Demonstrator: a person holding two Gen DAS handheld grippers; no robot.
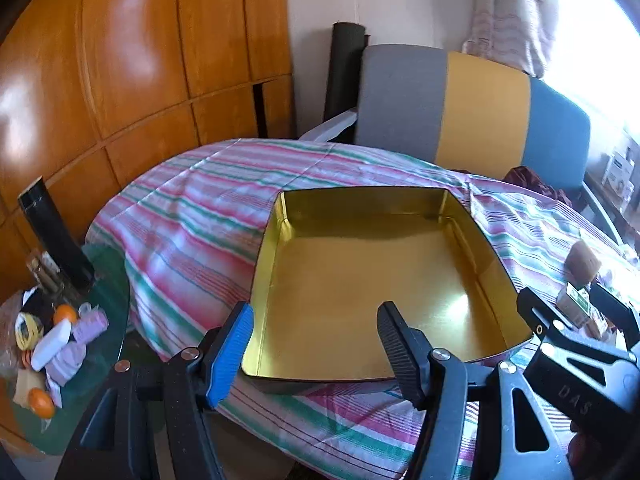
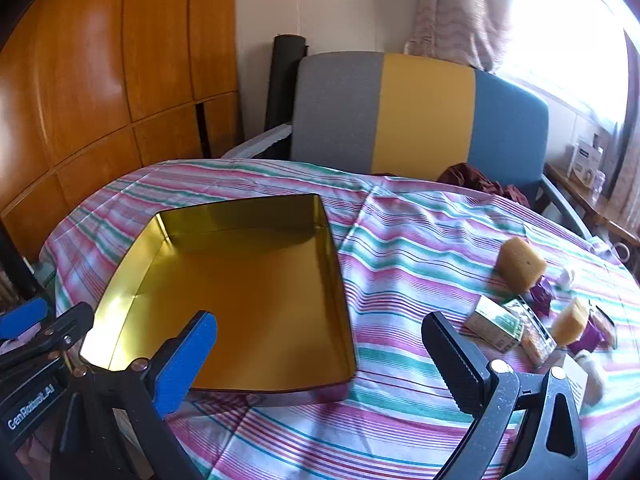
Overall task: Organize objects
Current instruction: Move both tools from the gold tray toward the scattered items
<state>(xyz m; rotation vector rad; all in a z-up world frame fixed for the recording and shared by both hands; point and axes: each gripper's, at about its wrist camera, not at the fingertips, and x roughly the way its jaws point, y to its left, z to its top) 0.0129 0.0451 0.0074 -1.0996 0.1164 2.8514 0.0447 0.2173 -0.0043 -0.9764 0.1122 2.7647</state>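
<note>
The small boxes and sponges lie right of the empty gold tin, nearest the right gripper. Both grippers' fingers are spread wide, holding nothing.

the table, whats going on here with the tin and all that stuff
A person holds two grippers over a striped cloth, and both are open and hold nothing. The left gripper hangs over the near edge of the gold tin, which has nothing in it. The right gripper sits between the tin and a cluster of sponges and small boxes to the right. Nothing is packed yet.
</note>
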